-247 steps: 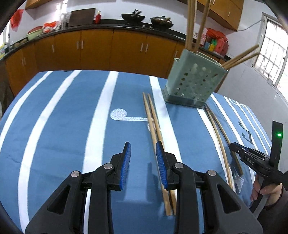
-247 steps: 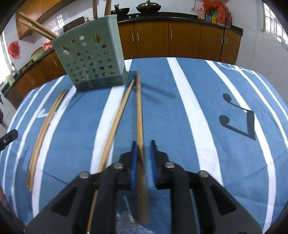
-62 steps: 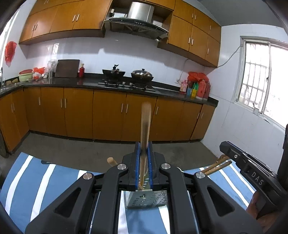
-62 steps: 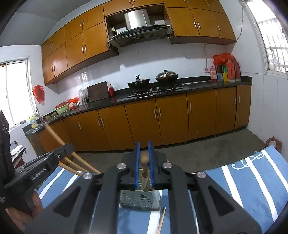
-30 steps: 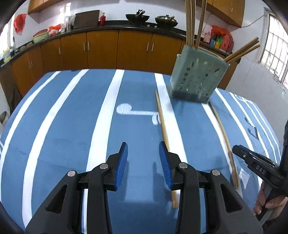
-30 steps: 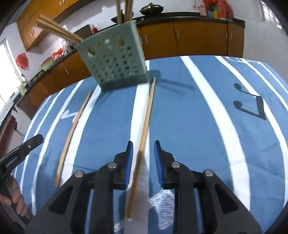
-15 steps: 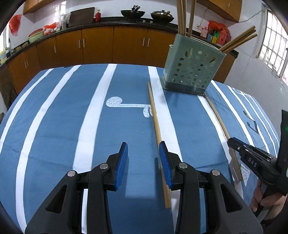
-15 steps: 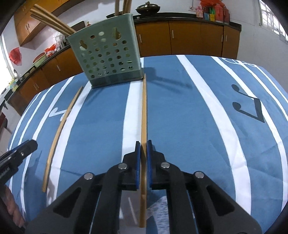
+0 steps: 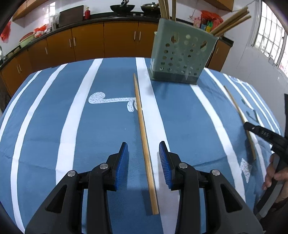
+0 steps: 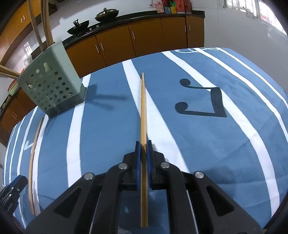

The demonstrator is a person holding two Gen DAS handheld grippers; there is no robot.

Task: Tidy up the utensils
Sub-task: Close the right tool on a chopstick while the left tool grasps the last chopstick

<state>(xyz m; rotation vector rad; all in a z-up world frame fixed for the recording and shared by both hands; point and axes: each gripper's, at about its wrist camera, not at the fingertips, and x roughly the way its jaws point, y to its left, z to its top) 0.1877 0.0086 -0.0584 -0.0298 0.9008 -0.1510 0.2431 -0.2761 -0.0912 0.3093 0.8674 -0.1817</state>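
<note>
Chopstick [image 10: 143, 115] clamped in right jaws; second chopstick [image 9: 144, 142] between parted left jaws, holder [image 9: 181, 59] beyond

holder [image 9: 181, 54] chopsticks [image 9: 166, 8]: tops cut off by frame | holder contents: unclear

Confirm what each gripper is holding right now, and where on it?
Right gripper is shut on a chopstick, near its thick end. Left gripper holds nothing; another chopstick lies between its open jaws.
</note>
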